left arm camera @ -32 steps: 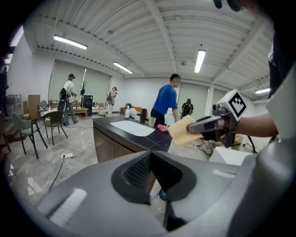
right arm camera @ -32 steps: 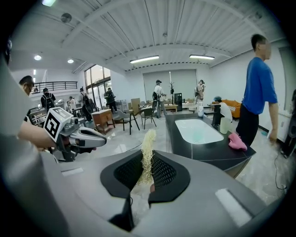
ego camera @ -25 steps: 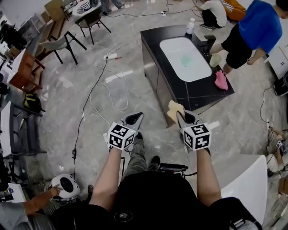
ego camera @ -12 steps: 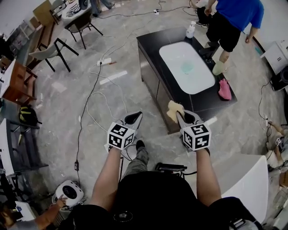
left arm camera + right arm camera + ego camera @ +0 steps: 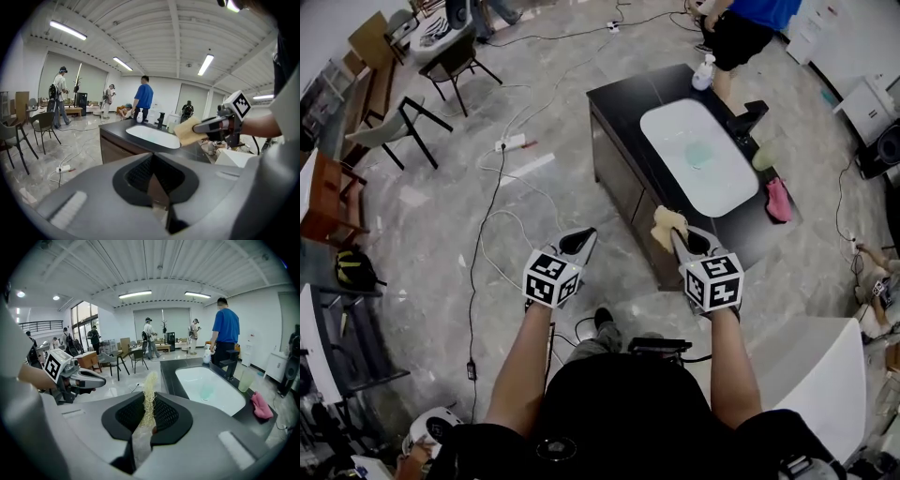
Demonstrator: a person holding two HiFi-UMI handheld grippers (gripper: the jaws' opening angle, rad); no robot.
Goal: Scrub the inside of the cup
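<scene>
My right gripper [image 5: 678, 236] is shut on a yellow sponge [image 5: 667, 225], which juts up past the jaw tips. In the right gripper view the sponge [image 5: 149, 394] shows edge-on between the jaws. My left gripper [image 5: 581, 242] is shut with nothing in it, level with the right one and apart from it. Both hang over the floor just short of the black counter [image 5: 623, 103]. A pale green cup [image 5: 762, 157], also visible in the right gripper view [image 5: 245, 378], stands on the counter beside the black faucet [image 5: 748, 116], far from both grippers.
A white sink [image 5: 675, 127] with a green smear is set in the counter. A pink cloth [image 5: 778, 200] lies at its right end and a soap bottle [image 5: 704, 71] at the far end. Cables [image 5: 492, 202] trail across the floor. Chairs [image 5: 403, 117] stand left; a person in blue [image 5: 741, 28] stands beyond the counter.
The counter has drawn nearer to both grippers as I walk toward it. The person in blue has moved off toward the counter's far end. Both grippers keep their pose, sponge still held.
</scene>
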